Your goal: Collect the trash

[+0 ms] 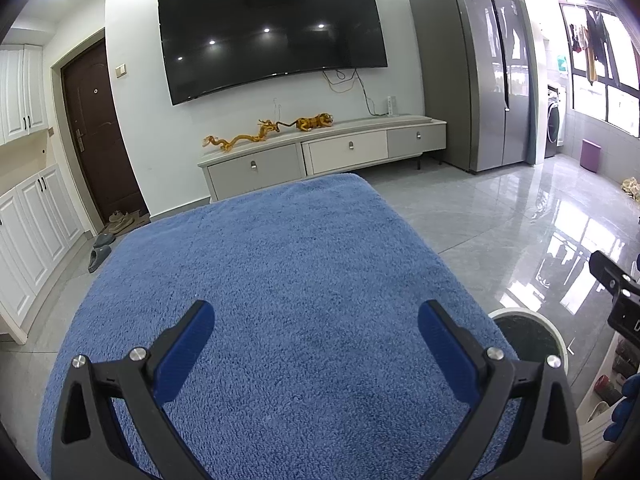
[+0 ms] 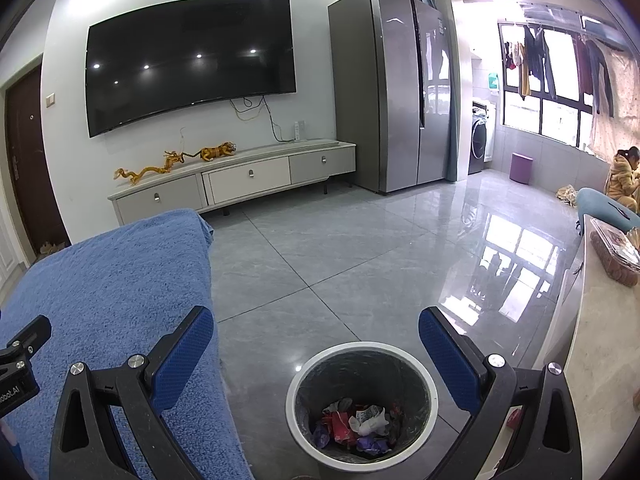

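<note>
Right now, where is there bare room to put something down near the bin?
The blue towel is bare across its whole top, ahead of the open left gripper. The grey tile floor lies open between the towel's edge, the TV cabinet and the trash bin. It is crowded inside the bin, with wrappers, and on the counter at right.

The left tool (image 1: 316, 346) has black plastic arms with triangular cut-outs, silver round screw heads at the joints, and two fingers faced with blue textured pads (image 1: 182, 354). The right tool (image 2: 316, 350) is built the same: black frame, silver screws, blue dimpled pads (image 2: 450, 362). White lettering shows on the black body at the left edge of the right wrist view.
</note>
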Action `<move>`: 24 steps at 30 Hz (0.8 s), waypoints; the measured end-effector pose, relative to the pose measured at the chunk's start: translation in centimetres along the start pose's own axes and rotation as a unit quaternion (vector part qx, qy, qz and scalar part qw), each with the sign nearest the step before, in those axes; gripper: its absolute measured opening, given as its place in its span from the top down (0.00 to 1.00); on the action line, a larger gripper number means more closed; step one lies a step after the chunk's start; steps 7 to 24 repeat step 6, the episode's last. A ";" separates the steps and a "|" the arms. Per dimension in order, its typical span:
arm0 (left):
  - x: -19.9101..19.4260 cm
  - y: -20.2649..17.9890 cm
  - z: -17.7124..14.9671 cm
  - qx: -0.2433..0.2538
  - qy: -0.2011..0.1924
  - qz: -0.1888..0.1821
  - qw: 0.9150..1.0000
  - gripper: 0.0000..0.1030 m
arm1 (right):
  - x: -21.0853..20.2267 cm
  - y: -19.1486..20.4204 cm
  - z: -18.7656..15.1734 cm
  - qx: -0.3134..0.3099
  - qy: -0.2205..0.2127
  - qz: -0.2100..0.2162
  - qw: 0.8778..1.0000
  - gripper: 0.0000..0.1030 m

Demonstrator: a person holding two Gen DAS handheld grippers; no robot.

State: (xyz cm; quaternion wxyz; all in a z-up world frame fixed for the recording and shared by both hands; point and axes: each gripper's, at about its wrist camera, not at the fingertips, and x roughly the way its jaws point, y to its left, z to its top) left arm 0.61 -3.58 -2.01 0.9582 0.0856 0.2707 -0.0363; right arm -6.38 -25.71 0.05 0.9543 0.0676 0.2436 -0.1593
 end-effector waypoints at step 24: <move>0.0 -0.4 -0.1 0.003 0.003 -0.001 1.000 0.00 | 0.0 -0.5 -0.1 0.006 -0.001 -0.002 1.000 0.00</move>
